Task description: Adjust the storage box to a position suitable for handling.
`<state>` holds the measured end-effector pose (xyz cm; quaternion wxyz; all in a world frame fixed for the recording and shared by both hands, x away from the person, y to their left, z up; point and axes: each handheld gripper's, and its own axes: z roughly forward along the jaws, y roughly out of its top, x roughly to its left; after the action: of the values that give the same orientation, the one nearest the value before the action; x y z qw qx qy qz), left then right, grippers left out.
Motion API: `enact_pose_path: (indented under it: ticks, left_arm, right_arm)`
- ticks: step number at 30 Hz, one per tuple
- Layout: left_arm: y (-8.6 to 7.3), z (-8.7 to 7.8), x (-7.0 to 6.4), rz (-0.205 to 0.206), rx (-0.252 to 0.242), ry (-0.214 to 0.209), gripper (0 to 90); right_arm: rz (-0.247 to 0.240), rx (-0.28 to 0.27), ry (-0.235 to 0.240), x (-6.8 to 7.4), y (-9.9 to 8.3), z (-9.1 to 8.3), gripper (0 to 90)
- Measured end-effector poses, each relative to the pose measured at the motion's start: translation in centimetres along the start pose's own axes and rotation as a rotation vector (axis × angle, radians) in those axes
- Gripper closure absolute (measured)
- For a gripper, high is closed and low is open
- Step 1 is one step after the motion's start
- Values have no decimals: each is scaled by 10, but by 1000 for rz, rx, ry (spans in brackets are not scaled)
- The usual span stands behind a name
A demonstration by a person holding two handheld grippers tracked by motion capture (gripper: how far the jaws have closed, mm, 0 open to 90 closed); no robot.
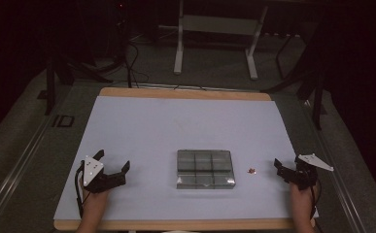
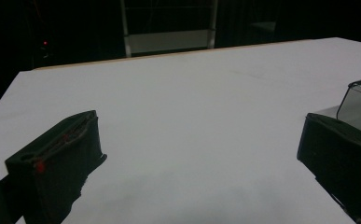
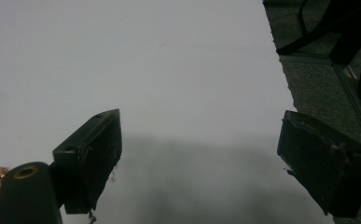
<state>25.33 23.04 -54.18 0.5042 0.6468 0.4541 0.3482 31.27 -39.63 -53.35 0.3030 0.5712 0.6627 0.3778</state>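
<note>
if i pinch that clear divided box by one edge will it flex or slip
The box looks like hard clear plastic with inner dividers, so it likely stays stiff. Its glossy walls may slip between the jaws. It sits low and flat on the table, so a push should slide it rather than tip it.

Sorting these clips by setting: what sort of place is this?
Probably a lab or recording studio: a white-topped table in a dark room, cables on carpet, metal frame legs behind. Both tongs, left and right, flank a clear compartment box.
</note>
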Motion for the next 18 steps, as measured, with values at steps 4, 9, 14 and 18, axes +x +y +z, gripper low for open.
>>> enact_pose_path:
  ticks: [4, 9, 14, 18]
  left_arm:
    - [0, 0, 2, -16, -3, -19, 3]
    - [-1, -2, 4, -33, -15, -21, 4]
    - [-1, -2, 2, -20, -25, -15, 4]
    - [1, 1, 3, -22, 19, -59, 3]
  right_arm:
    - [13, -10, 10, -1, 0, -1, 139]
    - [-1, -10, 8, 0, -1, -1, 139]
    - [-31, 0, -10, 4, 0, 0, 139]
    - [-43, 23, -5, 4, 1, 2, 146]
